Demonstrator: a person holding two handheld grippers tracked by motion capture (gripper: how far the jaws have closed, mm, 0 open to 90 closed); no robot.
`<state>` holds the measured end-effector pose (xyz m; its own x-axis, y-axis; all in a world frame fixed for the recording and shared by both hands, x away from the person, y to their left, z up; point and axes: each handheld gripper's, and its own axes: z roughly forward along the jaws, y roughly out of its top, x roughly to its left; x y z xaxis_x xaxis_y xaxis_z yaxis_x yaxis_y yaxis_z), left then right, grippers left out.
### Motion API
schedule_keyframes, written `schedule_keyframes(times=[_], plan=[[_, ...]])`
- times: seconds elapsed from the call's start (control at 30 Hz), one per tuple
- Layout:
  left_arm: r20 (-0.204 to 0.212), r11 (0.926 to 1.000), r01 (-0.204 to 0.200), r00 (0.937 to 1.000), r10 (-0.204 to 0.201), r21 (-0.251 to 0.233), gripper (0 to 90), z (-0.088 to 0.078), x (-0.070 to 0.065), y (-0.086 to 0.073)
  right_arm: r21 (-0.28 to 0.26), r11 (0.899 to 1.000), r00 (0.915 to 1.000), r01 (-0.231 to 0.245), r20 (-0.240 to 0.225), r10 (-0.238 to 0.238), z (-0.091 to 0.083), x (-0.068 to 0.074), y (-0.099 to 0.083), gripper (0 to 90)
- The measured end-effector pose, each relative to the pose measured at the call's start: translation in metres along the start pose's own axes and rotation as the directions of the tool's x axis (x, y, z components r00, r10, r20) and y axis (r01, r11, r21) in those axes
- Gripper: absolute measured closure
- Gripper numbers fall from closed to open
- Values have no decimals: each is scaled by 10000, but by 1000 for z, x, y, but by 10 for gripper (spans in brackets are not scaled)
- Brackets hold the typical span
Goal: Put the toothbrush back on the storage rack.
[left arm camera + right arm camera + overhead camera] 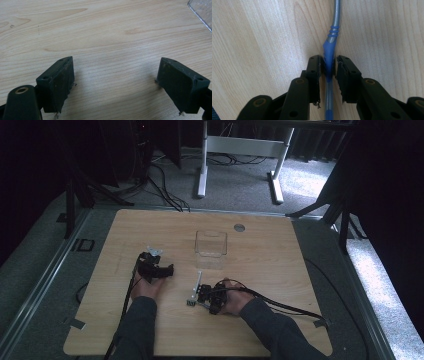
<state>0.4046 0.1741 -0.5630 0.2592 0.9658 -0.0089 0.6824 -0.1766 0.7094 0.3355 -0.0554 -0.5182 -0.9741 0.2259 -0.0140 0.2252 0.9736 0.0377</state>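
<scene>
The toothbrush (195,289) lies on the table (280,270), before the clear box (210,244).

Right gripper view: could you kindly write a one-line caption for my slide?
Right gripper closed on the blue grip of a clear toothbrush lying on the wooden table.

The right gripper (329,65) pointed down at the wooden table (262,37), its black jaws drawn close on either side of a toothbrush (329,53). The blue neck sat between the pads, seemingly touching both. The clear handle ran far upward, and the blue end continued near, between the jaws.
</scene>
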Motion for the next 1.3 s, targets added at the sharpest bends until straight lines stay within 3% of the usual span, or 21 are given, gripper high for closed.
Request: schedule_keyframes(times=[0.27,0.5,0.9,1.3], plan=[[-4,10000,0,10000,0,6,145,0,0,0,10,10000,9998,-49,175,48,0,4,0,807],[-3,10000,2,10000,-2,5,145,0,0,0,-13,10000,9994,-67,327,67,0,4,0,826],[-2,10000,4,10000,-4,3,145,0,0,0,-967,9938,9979,-547,297,578,-18,1,-4,828],[-3,10000,4,10000,-4,0,145,0,0,0,-1991,9742,9929,-1062,315,1147,-41,-7,-10,828]])
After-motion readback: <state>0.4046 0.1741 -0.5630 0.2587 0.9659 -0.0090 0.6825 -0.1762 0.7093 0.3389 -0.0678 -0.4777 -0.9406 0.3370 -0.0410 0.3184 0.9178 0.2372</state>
